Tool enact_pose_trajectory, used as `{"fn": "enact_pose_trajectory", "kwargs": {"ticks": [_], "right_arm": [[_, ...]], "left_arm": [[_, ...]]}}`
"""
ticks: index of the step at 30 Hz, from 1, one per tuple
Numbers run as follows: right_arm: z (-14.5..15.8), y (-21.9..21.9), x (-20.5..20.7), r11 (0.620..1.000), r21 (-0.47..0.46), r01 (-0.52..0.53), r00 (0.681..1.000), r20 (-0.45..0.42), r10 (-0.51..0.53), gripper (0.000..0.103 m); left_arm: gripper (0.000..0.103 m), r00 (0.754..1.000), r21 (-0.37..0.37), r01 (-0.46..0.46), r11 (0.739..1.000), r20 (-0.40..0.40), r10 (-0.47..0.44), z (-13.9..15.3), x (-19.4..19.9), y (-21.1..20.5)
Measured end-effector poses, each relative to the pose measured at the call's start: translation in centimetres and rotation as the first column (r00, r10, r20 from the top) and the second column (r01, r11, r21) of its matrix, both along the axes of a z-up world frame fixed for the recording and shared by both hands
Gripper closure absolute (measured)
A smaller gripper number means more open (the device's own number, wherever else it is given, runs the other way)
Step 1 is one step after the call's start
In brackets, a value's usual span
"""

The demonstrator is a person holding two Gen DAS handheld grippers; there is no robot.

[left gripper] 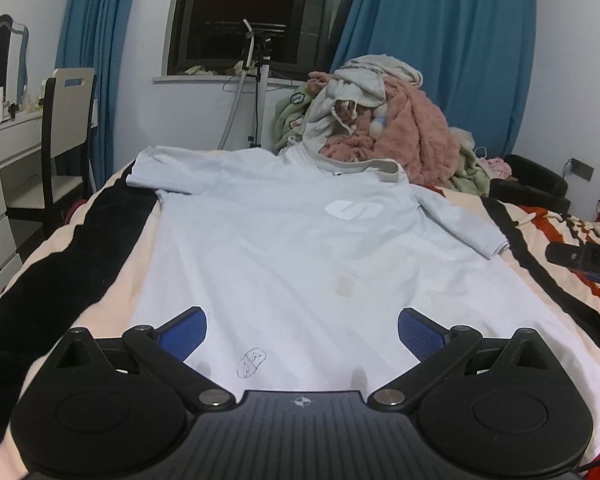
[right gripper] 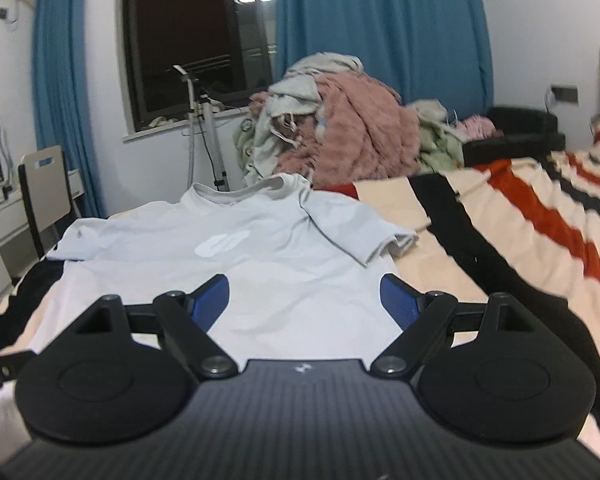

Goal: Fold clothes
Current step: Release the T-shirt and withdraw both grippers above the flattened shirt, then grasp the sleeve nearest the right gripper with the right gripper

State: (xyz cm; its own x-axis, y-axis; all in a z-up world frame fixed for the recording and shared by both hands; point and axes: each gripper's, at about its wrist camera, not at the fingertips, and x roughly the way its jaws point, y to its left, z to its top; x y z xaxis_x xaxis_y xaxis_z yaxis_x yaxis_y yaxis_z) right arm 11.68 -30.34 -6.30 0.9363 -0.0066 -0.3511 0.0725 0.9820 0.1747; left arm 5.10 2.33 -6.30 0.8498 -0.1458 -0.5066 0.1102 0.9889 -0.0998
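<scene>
A striped bed is serving as the folding surface, and a pale blue T-shirt is lying flat on it, front up, sleeves spread and collar at the far end, directly ahead of both grippers; no fold is showing yet, so the work appears to be only starting. Beyond the shirt's collar, a heap of unfolded clothes is waiting (a pink fleece on top). No basket or bin is showing in either view. The left gripper is hovering over the hem with jaws spread wide and empty; the right gripper is likewise standing open, gripping nothing.
</scene>
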Motion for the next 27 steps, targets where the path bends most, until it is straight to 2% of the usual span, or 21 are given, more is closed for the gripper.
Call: {"fn": "enact_pose_trajectory", "kwargs": {"ticks": [6, 12, 21, 24, 27], "right_arm": [[-0.3, -1.3, 0.4, 0.997, 0.076, 0.019, 1.0, -0.019, -0.018, 0.019], [-0.3, -2.4, 1.1, 0.991, 0.132, 0.036, 0.999, -0.024, -0.033, 0.019], [-0.2, -3.9, 3.6, 0.988, 0.151, 0.039, 0.999, -0.012, -0.037, 0.019], [0.1, -5.8, 5.6, 0.978, 0.204, 0.035, 0.999, 0.009, -0.038, 0.023], [-0.2, -9.0, 8.0, 0.946, 0.316, 0.07, 0.996, 0.026, -0.082, 0.034]], "left_arm": [[0.0, 0.999, 0.019, -0.048, 0.999, 0.007, 0.048, -0.6, 0.4, 0.1], [0.0, 0.998, 0.011, -0.066, 0.998, -0.022, 0.066, -1.3, 1.1, 0.1], [0.0, 0.998, 0.047, -0.052, 0.998, -0.039, 0.054, -2.4, 1.6, -0.7], [0.0, 0.998, 0.045, -0.053, 0.998, -0.043, 0.055, -2.6, 1.7, -0.6], [0.0, 0.997, 0.045, -0.056, 0.997, -0.049, 0.058, -2.8, 1.9, -0.5]]}}
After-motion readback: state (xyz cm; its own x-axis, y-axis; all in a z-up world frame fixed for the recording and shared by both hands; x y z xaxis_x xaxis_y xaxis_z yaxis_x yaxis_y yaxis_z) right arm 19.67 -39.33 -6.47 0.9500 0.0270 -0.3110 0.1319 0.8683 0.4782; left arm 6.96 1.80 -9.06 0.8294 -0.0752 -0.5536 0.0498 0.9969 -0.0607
